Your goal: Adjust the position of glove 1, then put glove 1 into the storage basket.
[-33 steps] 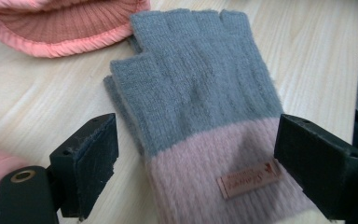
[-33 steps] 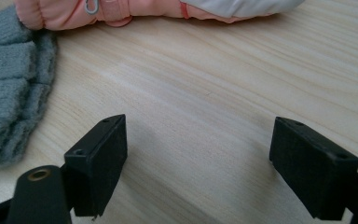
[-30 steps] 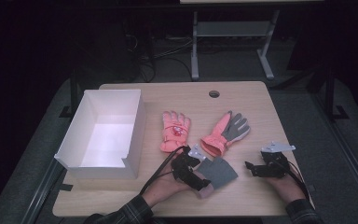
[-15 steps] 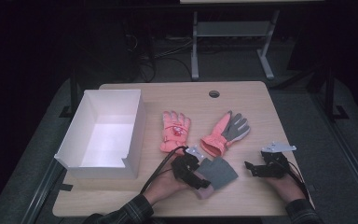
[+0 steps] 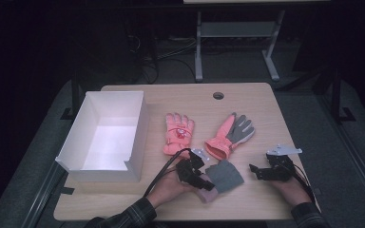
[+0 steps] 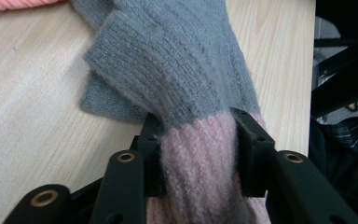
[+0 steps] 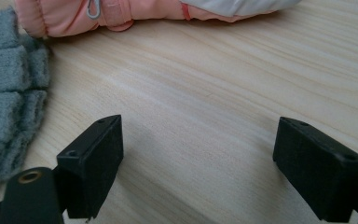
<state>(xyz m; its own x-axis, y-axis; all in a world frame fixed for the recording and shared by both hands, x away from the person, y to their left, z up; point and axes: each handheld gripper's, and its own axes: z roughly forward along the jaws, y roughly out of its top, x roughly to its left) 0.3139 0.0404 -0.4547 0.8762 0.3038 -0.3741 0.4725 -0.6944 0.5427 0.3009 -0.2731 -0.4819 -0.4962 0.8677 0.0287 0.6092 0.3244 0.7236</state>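
My left gripper [image 6: 198, 154] has just closed its jaws on the knit glove's [image 6: 177, 70] pink cuff, near the table's [image 5: 247, 209] front edge. My right gripper [image 7: 198, 158] rests wide open, holding nothing, bare wood ahead.

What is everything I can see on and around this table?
knit gloves: one stacked grey pair with pink cuffs, near table edge, cuff end between the left gripper's jaws
ski gloves: two, salmon-pink; one at table centre, one with grey palm up, to its right
box: one, white, open, empty, table's left
table: one, light wood, round hole near far edge
metal stand: one, grey, on floor behind
left gripper: black, jaws have just been closing, now pressing the pink cuff
right gripper: black, jaws open over bare wood
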